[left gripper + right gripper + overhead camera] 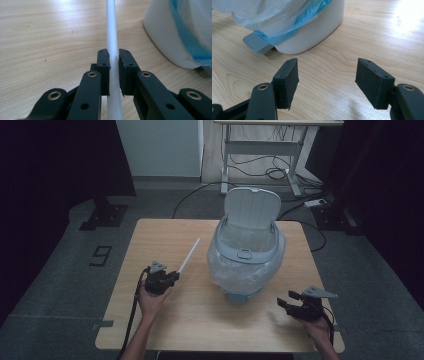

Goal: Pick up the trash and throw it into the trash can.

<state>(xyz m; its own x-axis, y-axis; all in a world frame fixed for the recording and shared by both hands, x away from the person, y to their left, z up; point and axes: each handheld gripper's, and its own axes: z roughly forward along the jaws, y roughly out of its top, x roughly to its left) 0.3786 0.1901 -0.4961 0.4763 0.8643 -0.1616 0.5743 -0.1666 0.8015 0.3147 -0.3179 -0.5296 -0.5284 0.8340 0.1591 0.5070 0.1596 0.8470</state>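
Note:
A small white pedal bin (246, 260) lined with a pale blue plastic bag stands mid-table, its lid (251, 207) tipped up. Left of it, my left gripper (174, 277) is shut on a thin white rod (188, 256) that points away toward the far right. In the left gripper view the rod (111, 37) runs straight up between the pads, with the bin's wall (166, 37) at the right. My right gripper (284, 299) rests near the front right of the table, open with nothing between its jaws. The right gripper view shows the bin (312, 32), its bag and grey pedal (257, 43) ahead of my gripper (326, 83).
The wooden table (150, 320) has bare surface in front of the bin and along the left side. Beyond it stand a white desk frame (260, 155) with cables on the floor and a dark stand base (102, 215) at the far left.

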